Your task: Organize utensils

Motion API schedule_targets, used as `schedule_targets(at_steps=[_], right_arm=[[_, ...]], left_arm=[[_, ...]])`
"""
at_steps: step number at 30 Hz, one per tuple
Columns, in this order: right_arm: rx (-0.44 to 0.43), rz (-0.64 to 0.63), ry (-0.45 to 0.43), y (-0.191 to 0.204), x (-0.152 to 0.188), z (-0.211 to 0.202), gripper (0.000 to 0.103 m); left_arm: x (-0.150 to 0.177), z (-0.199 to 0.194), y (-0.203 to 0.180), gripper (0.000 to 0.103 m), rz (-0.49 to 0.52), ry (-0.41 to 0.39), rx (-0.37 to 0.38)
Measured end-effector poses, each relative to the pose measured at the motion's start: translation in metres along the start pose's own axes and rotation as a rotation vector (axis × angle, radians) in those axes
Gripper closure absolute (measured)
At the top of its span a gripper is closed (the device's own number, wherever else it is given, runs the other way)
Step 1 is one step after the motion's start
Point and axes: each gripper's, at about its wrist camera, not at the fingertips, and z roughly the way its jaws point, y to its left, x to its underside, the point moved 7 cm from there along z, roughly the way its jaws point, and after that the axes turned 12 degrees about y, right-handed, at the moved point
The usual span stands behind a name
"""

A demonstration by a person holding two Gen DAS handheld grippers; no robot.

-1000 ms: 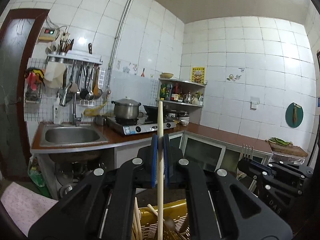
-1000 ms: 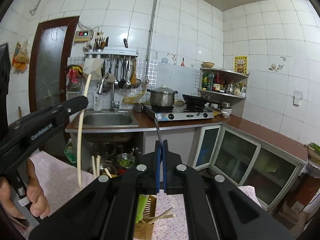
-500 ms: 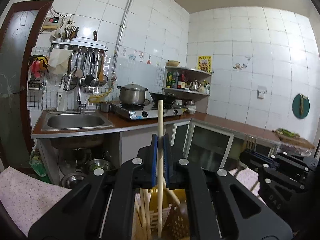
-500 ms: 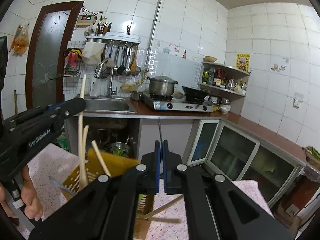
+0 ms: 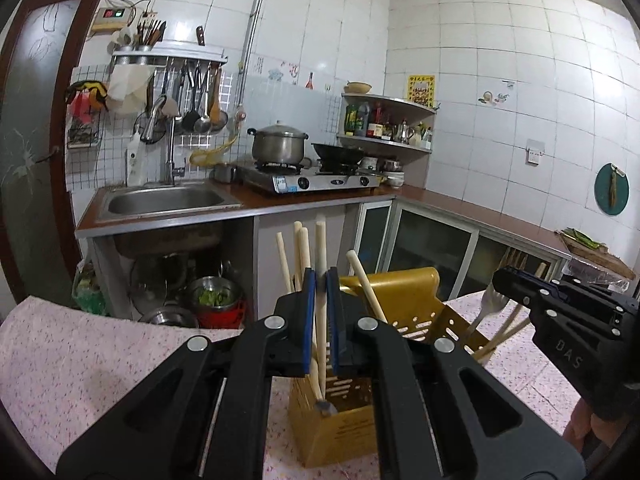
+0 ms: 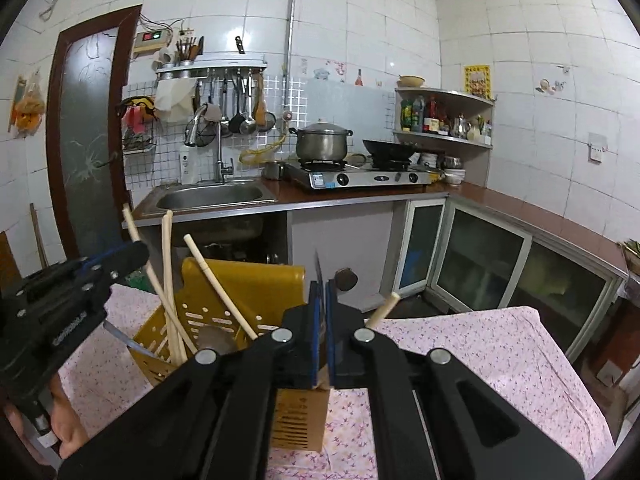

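Left wrist view: the left gripper (image 5: 321,280) has its jaws clamped on a pale wooden chopstick (image 5: 320,248) that stands upright, its lower end inside the yellow utensil holder (image 5: 404,300). The holder sits on the tabletop (image 5: 72,352), which is covered in a pink flowered cloth. More chopsticks (image 5: 298,256) lean in the holder. The right gripper (image 5: 560,316) shows at the right edge, beside a white fork (image 5: 488,304).

Right wrist view: the right gripper (image 6: 322,292) has its jaws pressed together on a thin dark utensil handle (image 6: 319,268), directly over the holder (image 6: 248,284). The left gripper (image 6: 120,258) grips its chopstick (image 6: 138,240) at the left.
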Motion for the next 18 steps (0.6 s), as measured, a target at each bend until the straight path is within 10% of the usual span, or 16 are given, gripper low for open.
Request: schedule_targets(at_steps=[4, 6, 9, 18], right_arm=[[-0.011, 0.005, -0.001, -0.003, -0.002, -0.012, 0.099], [-0.018, 0.022, 0.010, -0.008, -0.003, -0.021, 0.097], [-0.024, 0.035, 0.013, -0.016, -0.002, -0.036, 0.045], [-0.009, 0.038, -0.007, -0.022, 0.044, -0.097, 0.019]], left_arm=[[-0.005, -0.023, 0.001, 0.092, 0.008, 0.005, 0.006], [-0.008, -0.037, 0.005, 0.060, 0.006, 0.004, -0.004], [-0.007, -0.069, 0.013, 0.030, -0.003, -0.020, -0.029], [0.045, -0.157, 0.031, 0.005, -0.003, -0.025, -0.063]])
